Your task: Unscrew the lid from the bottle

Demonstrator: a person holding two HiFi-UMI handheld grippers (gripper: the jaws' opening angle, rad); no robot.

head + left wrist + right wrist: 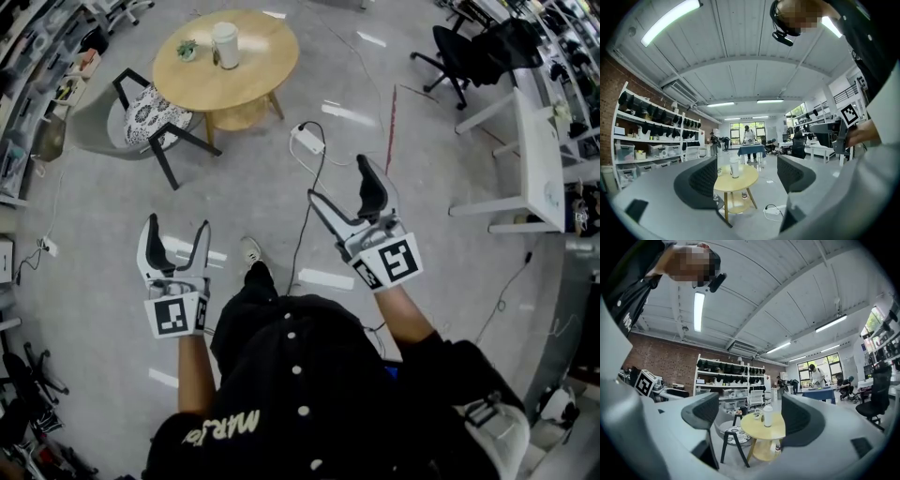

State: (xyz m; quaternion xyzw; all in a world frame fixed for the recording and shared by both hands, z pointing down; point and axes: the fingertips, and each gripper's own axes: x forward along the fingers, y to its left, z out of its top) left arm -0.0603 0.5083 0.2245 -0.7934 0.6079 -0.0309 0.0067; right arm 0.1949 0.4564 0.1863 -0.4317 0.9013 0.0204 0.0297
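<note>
**Inspector:** Bottle (225, 45) — position?
**Assistant:** Upright on the round table (173, 84), slightly past centre toward its far edge, well apart from both grippers.
**Inspector:** Grippers?
**Assistant:** Left gripper (176, 228) and right gripper (339, 180) — jaws spread, nothing between them.
**Inspector:** Recommendation?
**Assistant:** Approach first. Clamp the body with one gripper, then seat the other squarely on the lid (223, 29).
</note>
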